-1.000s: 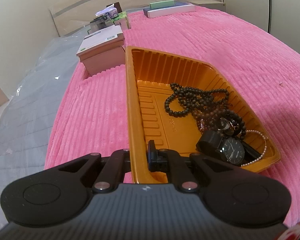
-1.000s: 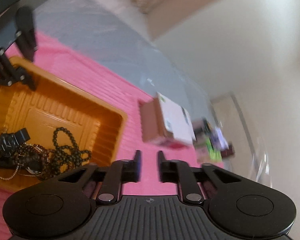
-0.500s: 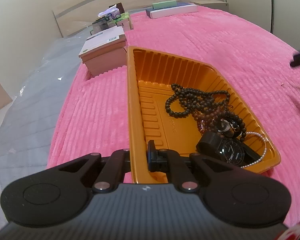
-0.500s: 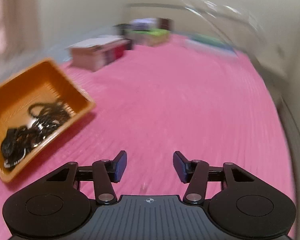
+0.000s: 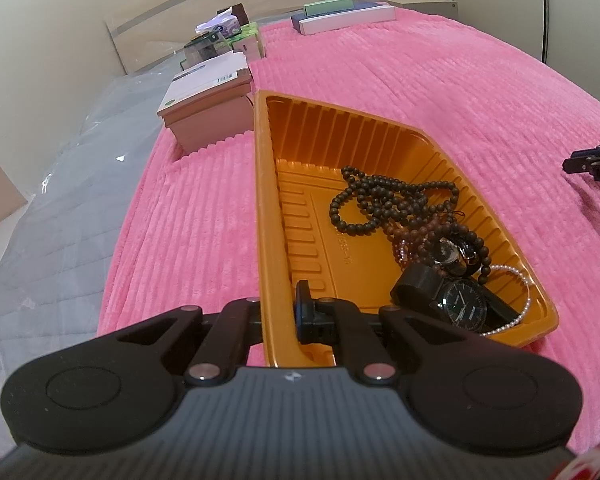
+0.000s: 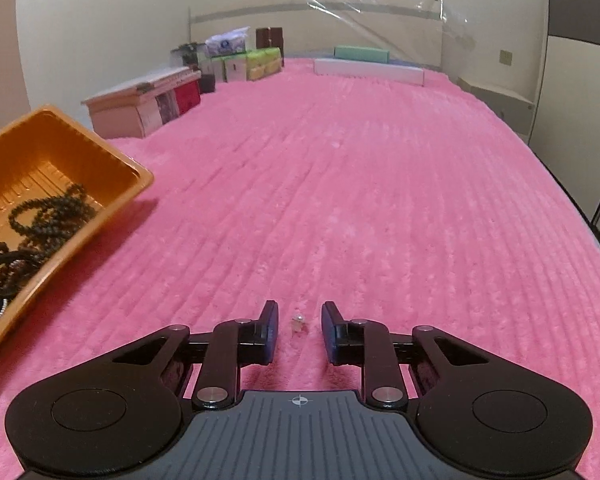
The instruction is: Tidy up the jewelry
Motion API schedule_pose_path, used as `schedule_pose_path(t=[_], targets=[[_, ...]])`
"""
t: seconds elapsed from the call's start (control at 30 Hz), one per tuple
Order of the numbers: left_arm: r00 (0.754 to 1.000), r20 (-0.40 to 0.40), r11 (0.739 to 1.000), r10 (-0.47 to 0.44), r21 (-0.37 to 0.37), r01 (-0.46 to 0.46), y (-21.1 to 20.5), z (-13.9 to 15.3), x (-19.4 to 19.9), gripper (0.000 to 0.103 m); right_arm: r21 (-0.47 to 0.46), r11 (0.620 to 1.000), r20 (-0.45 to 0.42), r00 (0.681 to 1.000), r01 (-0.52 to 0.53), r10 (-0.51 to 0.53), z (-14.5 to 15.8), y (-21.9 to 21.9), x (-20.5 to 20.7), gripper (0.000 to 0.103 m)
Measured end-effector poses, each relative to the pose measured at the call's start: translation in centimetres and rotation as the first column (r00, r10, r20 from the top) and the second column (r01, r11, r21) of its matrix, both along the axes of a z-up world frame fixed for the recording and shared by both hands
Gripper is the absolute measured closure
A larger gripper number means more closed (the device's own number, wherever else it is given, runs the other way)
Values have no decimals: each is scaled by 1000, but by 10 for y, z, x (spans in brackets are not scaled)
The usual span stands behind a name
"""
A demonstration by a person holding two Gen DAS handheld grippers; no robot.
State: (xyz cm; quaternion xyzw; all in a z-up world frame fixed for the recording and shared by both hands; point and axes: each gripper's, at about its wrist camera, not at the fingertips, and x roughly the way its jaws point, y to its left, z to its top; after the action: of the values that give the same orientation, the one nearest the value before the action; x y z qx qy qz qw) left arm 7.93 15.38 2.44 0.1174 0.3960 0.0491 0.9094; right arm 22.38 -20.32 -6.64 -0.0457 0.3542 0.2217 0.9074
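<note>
Between the closing right tongs (image 6: 299,326), tiny indistinct trinket (image 6: 298,323), untouched, tray (image 6: 136,178) cropped

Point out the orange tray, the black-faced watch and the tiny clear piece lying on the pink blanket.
orange tray (image 5: 340,136): left wrist view, ribbed far wall.
black-faced watch (image 5: 462,305): left wrist view, dial.
tiny clear piece (image 6: 298,323): right wrist view, its middle.

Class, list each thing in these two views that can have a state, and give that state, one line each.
left gripper: shut on the orange tray's rim
orange tray: holds beads and watches
right gripper: open, jaws just closing around the small stud
small stud: lying loose on the blanket
</note>
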Motion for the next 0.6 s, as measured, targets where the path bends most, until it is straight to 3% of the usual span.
schedule_pose_path(t=[0.17,0.3,0.37,0.6], targets=[[1000,-2,1000,0,0,0,-1,0,0,99,-14,1000,-16,1000,10,-10,-7,3,5,82],[1000,-2,1000,1,0,-1,-1,0,1,99,-9,1000,-19,1000,5,-5,-9,4,7,94],[1000,-3,1000,1,0,-1,-1,0,1,99,-30,1000,-7,1000,-9,9,-8,7,4,94],[1000,-2,1000,-2,0,2,-1,0,1,99,-29,997,101,992,-67,70,29,24,-16,94]])
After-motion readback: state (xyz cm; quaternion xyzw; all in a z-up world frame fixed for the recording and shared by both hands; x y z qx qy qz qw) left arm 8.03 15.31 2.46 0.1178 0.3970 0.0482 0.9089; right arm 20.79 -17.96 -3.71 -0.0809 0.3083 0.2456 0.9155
